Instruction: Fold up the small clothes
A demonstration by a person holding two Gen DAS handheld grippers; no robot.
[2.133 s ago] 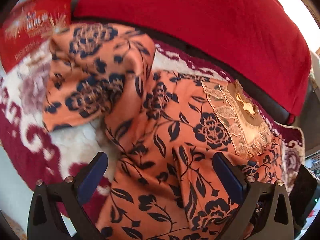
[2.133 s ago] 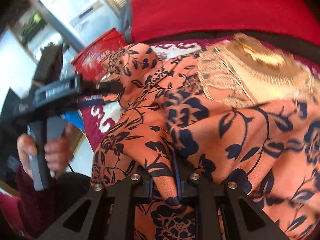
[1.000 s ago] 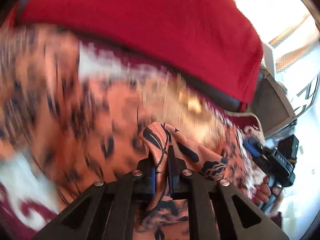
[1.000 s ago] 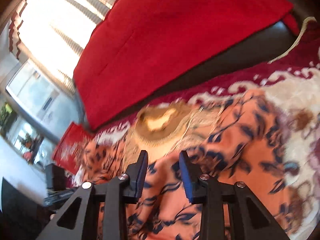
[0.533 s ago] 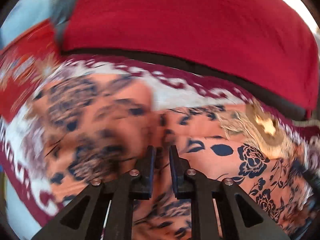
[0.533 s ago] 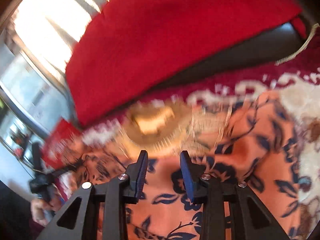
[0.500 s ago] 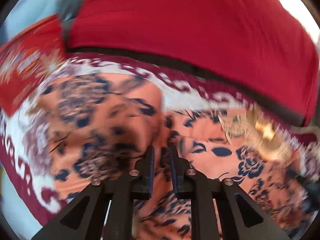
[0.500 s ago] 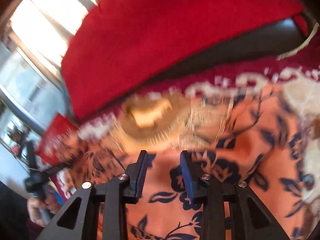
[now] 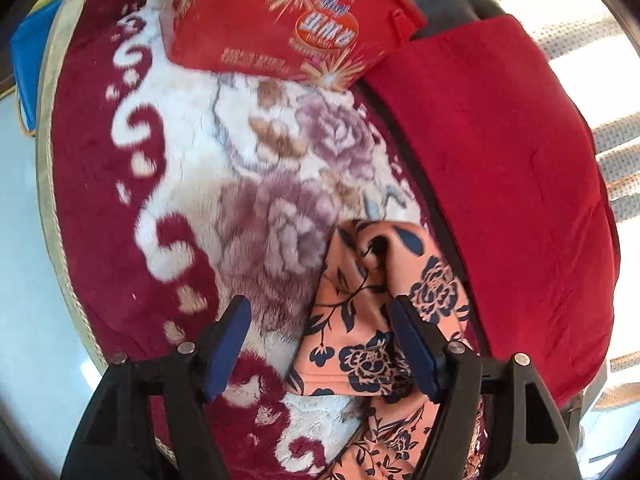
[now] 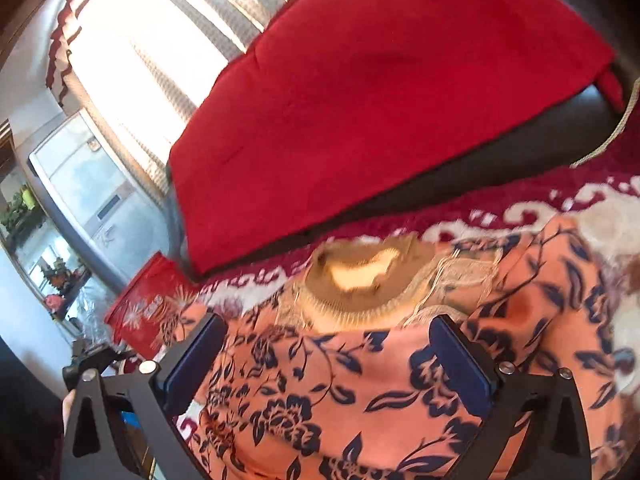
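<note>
An orange garment with dark blue flowers (image 10: 360, 392) lies spread on the blanket, its tan lace collar (image 10: 360, 276) toward the red cushion. My right gripper (image 10: 328, 360) hovers over the garment's front with its jaws opening wide; the fabric lies beneath them and neither pad presses on it. One folded sleeve end (image 9: 360, 312) shows in the left wrist view. My left gripper (image 9: 320, 340) is over it with its jaws opening. The sleeve lies between them, close to the right pad (image 9: 412, 344), unpinched. The left gripper (image 10: 92, 356) also shows at the right view's lower left.
A maroon and white floral blanket (image 9: 240, 160) covers the seat. A red cushion (image 9: 500, 180) forms the backrest behind the garment. A red printed bag (image 9: 288, 28) lies at the blanket's far end, and its edge trim (image 9: 48, 160) runs along the left. A grey cabinet (image 10: 80, 184) stands beyond.
Both grippers have opened. The left one let go of the fabric it pinched and swung left to the sleeve end. The right one widened over the garment's front.
</note>
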